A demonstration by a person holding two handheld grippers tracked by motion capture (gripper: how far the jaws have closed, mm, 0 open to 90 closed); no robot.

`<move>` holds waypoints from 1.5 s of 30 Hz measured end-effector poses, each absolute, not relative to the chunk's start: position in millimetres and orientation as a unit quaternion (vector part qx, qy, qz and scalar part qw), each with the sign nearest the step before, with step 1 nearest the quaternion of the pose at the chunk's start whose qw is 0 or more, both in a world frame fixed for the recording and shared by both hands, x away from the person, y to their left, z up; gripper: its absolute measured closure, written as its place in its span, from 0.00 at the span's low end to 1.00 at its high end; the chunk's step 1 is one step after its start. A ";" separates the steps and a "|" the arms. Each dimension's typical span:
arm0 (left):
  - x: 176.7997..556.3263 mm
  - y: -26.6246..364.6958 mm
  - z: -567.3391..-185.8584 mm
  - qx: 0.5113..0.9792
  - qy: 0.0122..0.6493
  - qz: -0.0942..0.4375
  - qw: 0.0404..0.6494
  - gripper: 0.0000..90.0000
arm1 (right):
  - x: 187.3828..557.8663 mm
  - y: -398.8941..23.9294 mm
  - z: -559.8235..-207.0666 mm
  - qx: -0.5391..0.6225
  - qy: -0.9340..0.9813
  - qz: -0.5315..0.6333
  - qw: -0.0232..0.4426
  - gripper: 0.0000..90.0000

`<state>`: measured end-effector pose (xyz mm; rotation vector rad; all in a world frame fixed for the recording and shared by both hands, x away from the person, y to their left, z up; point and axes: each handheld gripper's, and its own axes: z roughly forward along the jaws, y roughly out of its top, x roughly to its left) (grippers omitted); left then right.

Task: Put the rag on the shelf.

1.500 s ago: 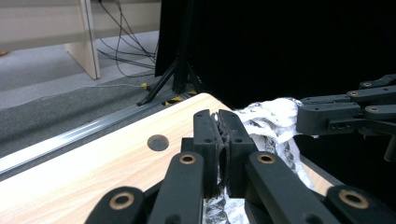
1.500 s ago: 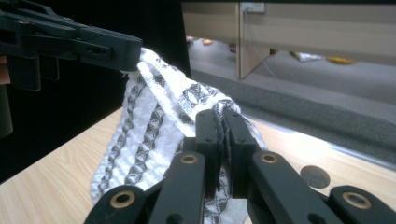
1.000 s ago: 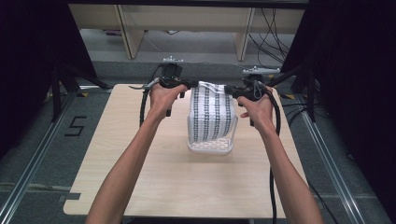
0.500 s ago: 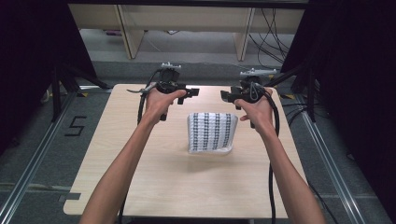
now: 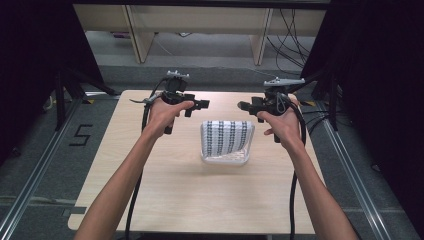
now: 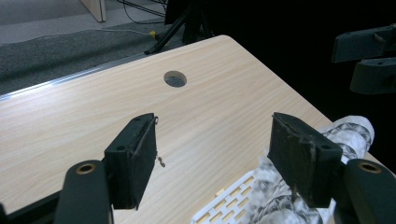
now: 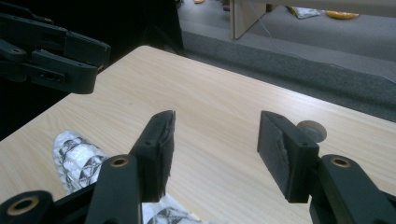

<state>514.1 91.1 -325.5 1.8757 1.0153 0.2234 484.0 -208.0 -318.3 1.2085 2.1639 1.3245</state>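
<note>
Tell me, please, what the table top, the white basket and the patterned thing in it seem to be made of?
Table top: pale wood or laminate, matt, with visible grain. Basket: likely white plastic, with slotted walls. Patterned thing: probably soft fabric, black and white, folded and rounded.

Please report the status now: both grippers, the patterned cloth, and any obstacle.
Left gripper open, right gripper open, both above the table. Patterned cloth in white basket, not held. No obstacle seen.

wooden table [image 5: 165, 195], grey floor [image 5: 45, 150], cables [image 5: 290, 22]
</note>
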 end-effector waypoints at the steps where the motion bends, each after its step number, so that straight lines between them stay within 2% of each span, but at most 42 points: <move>1: 512.8 91.4 -325.0 0.768 0.416 0.092 0.479 0.35 | 482.0 -207.4 -318.2 0.430 0.756 0.468 0.156 0.52; 19: 487.4 97.3 -323.7 0.773 0.399 0.088 0.485 0.33 | 464.4 -209.0 -318.2 0.416 0.762 0.472 0.153 0.49; 20: 486.3 97.5 -323.9 0.774 0.398 0.087 0.485 0.33 | 465.1 -210.7 -318.8 0.403 0.767 0.471 0.167 0.49; 21: 484.7 97.6 -324.3 0.775 0.399 0.090 0.482 0.32 | 463.7 -209.7 -319.7 0.409 0.762 0.478 0.154 0.49; 29: 477.5 100.8 -326.6 0.776 0.392 0.087 0.486 0.31 | 455.5 -207.8 -318.9 0.405 0.761 0.483 0.150 0.49; 31: 476.0 101.0 -326.5 0.777 0.390 0.089 0.486 0.31 | 453.4 -208.5 -319.3 0.395 0.767 0.480 0.161 0.49; 45: 452.1 102.8 -325.0 0.778 0.368 0.092 0.501 0.31 | 436.5 -214.2 -321.1 0.381 0.766 0.492 0.158 0.48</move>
